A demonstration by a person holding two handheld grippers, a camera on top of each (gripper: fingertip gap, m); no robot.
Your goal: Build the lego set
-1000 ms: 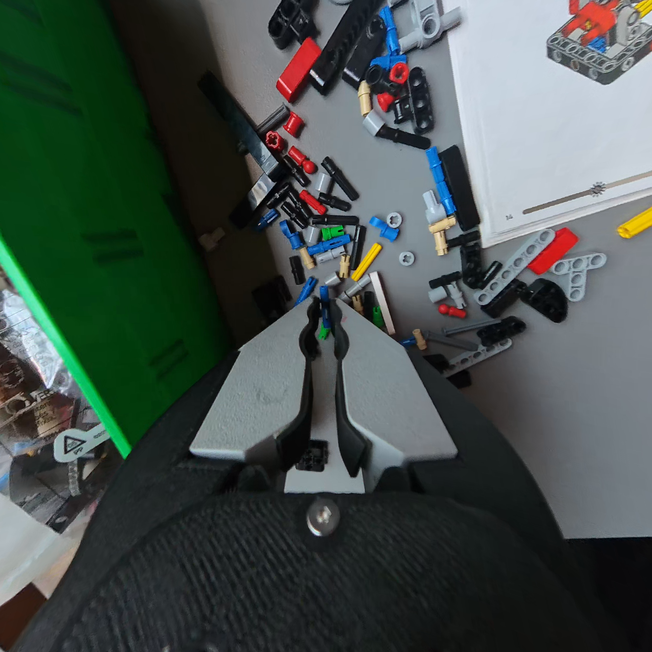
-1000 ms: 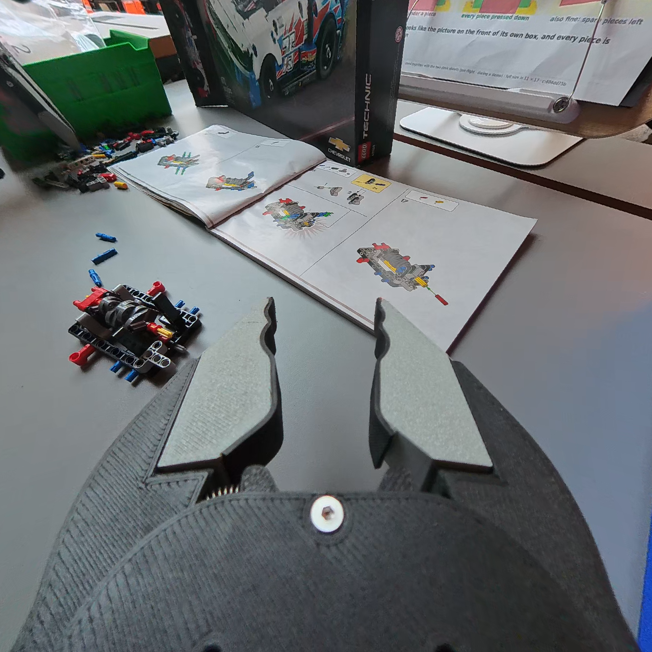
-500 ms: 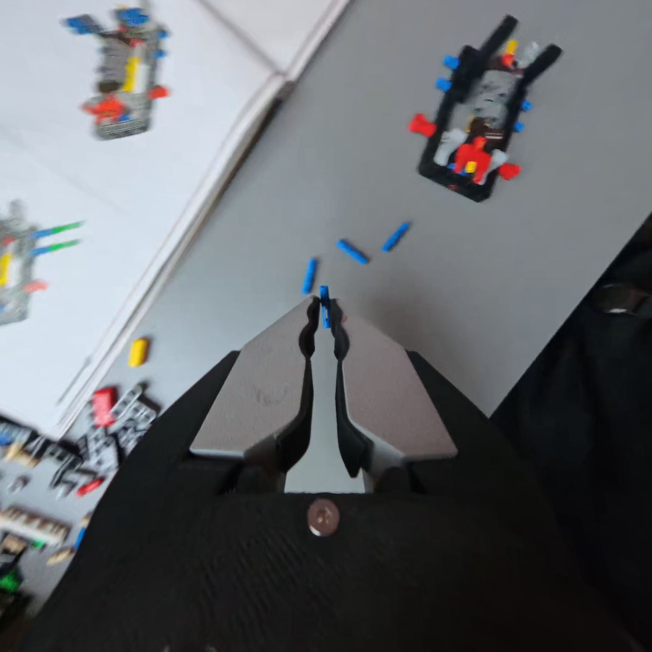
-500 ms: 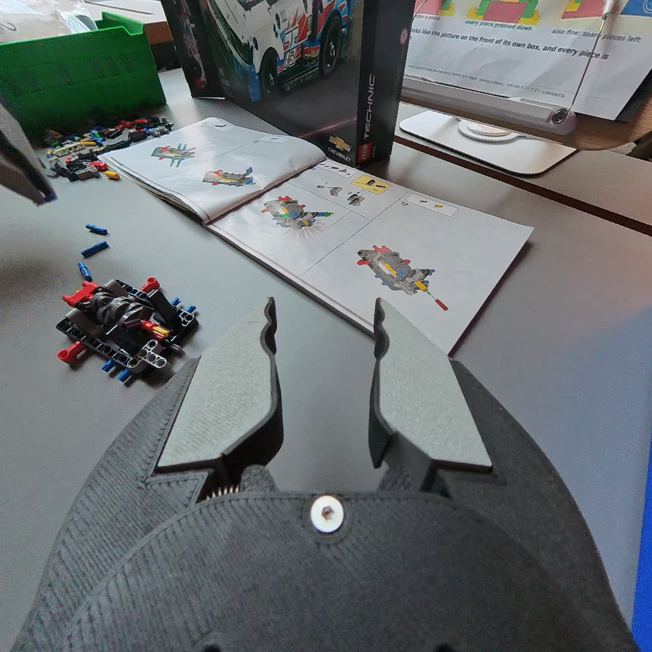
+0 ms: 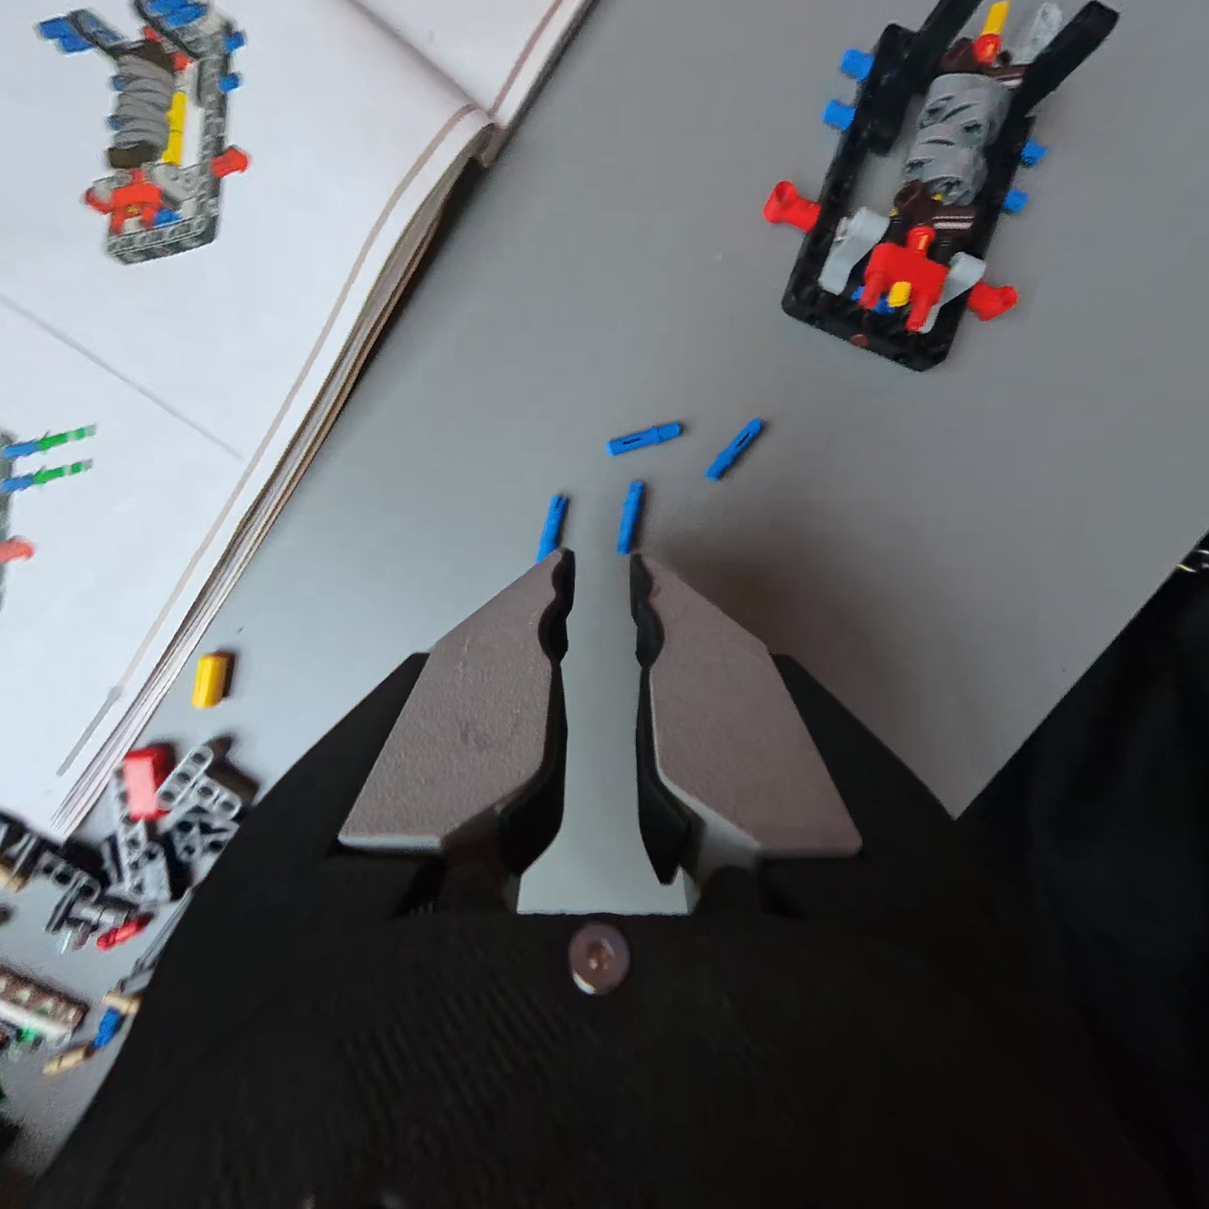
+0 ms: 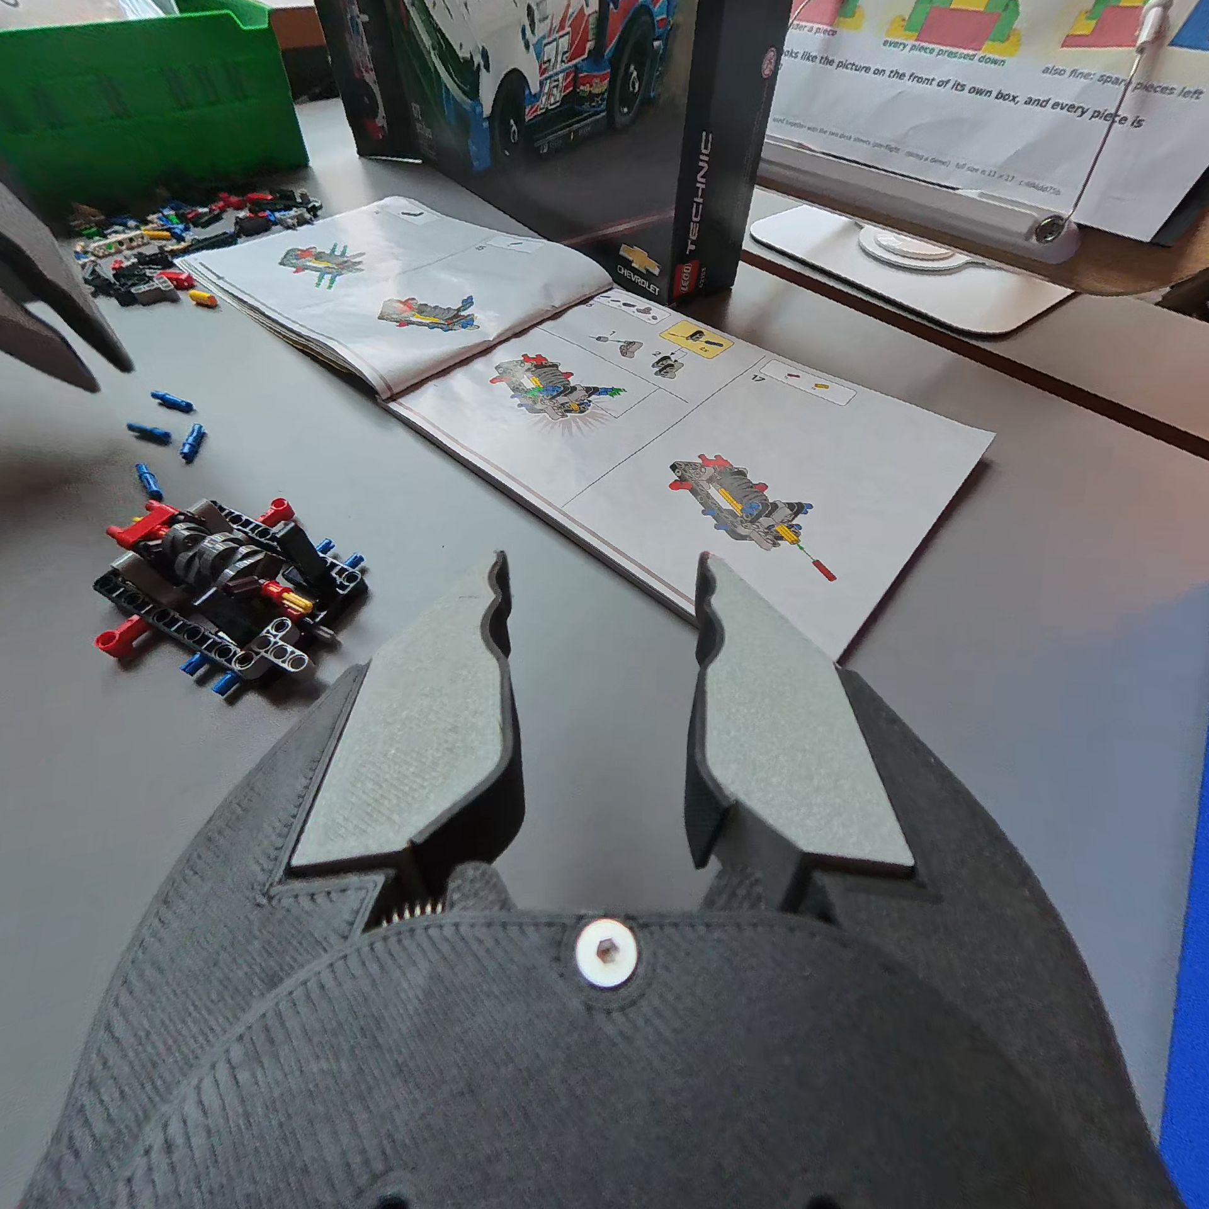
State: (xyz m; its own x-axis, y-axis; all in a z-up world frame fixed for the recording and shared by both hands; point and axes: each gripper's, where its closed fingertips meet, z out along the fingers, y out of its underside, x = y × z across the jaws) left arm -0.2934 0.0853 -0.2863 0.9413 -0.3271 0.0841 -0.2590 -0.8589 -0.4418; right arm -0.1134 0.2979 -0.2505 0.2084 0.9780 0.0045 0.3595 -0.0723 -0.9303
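Observation:
My left gripper [image 5: 600, 562] is open just above the grey table, with nothing between its pads. A blue pin [image 5: 631, 517] lies on the table just ahead of its right fingertip, among several blue pins [image 5: 644, 438]. The partly built black frame assembly [image 5: 916, 196] lies beyond them on the right. In the right wrist view the same pins [image 6: 192, 441] and the assembly [image 6: 222, 589] lie at the left, with the left gripper [image 6: 114, 376] above the pins. My right gripper [image 6: 603, 562] is wide open and empty, low over the table beside the assembly.
The open instruction booklet [image 6: 654, 425] lies in the middle of the table and shows in the left wrist view [image 5: 229, 327] too. A pile of loose parts [image 6: 183, 222] lies before a green bin [image 6: 131, 98]. The set's box [image 6: 556, 131] stands behind the booklet. A yellow piece [image 5: 210, 680] lies by the booklet's edge. My right fingertips sit around 30 centimeters from my left ones.
My left gripper carried a blue pin from the parts pile to the pins beside the assembly, then opened; the pin now lies on the table. The right gripper has hardly moved.

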